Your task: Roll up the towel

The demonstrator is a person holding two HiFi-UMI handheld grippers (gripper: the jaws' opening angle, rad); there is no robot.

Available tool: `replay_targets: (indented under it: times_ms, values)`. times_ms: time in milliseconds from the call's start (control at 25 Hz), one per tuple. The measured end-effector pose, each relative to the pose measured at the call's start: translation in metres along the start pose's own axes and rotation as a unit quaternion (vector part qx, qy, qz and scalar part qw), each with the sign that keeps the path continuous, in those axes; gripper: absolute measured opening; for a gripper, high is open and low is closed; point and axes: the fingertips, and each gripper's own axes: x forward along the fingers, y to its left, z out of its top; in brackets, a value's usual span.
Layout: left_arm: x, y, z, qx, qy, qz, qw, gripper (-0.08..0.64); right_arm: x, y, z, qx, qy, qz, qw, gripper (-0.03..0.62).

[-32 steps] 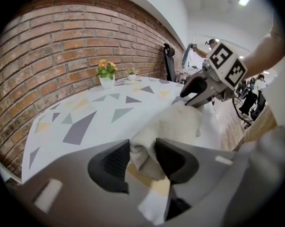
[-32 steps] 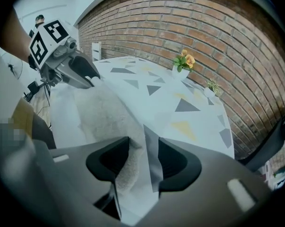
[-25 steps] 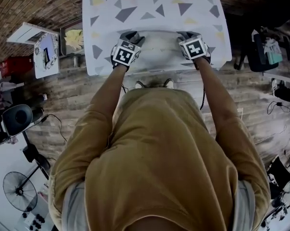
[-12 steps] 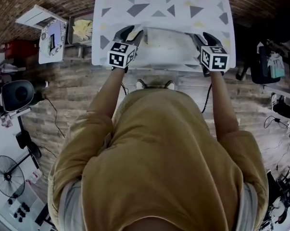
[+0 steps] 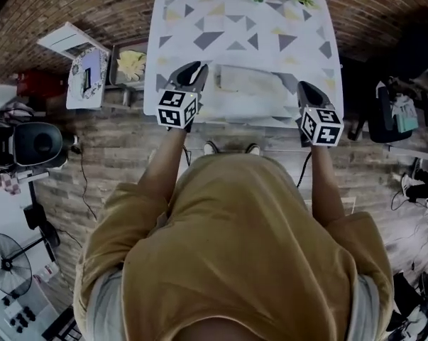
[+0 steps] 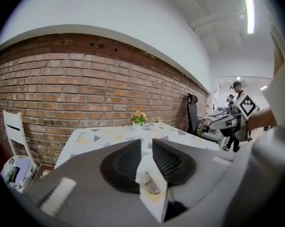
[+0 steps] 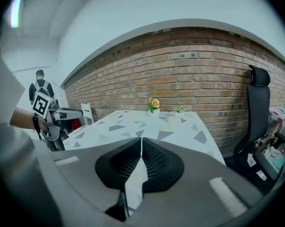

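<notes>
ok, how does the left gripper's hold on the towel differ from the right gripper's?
Left gripper pinches a thick, folded bunch of the towel, fingers slightly apart; right gripper clamps a thin flat edge, fingers almost touching. In the head view the left gripper reaches farther over the table than the right. Shared: both have just been closing, each shut on the towel.

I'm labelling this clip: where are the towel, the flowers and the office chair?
towel point(image 5: 249, 85), head view, its middle.
flowers point(image 7: 154, 103), right gripper view, the orange bloom.
office chair point(image 7: 257, 117), right gripper view, its backrest.
</notes>
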Motion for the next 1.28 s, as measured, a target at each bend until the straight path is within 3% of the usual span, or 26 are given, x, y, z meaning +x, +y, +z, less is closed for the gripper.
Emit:
replay_targets:
  times_ms: [320, 640, 1040, 1280]
  values:
    - [-0.034, -0.002, 0.037, 0.016, -0.041, -0.017, 0.9989, 0.068, -0.041, -0.012, 0.044, -0.013, -0.092, -0.023, 0.995, 0.004]
    - [-0.062, 0.010, 0.080, 0.054, -0.084, 0.031, 0.9945, 0.063, -0.045, 0.014, 0.091, -0.002, -0.161, -0.007, 0.987, 0.005]
    - [-0.110, 0.008, 0.151, 0.103, -0.163, 0.070, 0.9787, 0.063, -0.113, 0.005, 0.137, -0.029, -0.219, -0.034, 0.975, 0.005]
    - [-0.154, 0.017, 0.184, 0.121, -0.207, 0.096, 0.9661, 0.063, -0.136, 0.001, 0.136, -0.031, -0.224, -0.055, 0.973, 0.005]
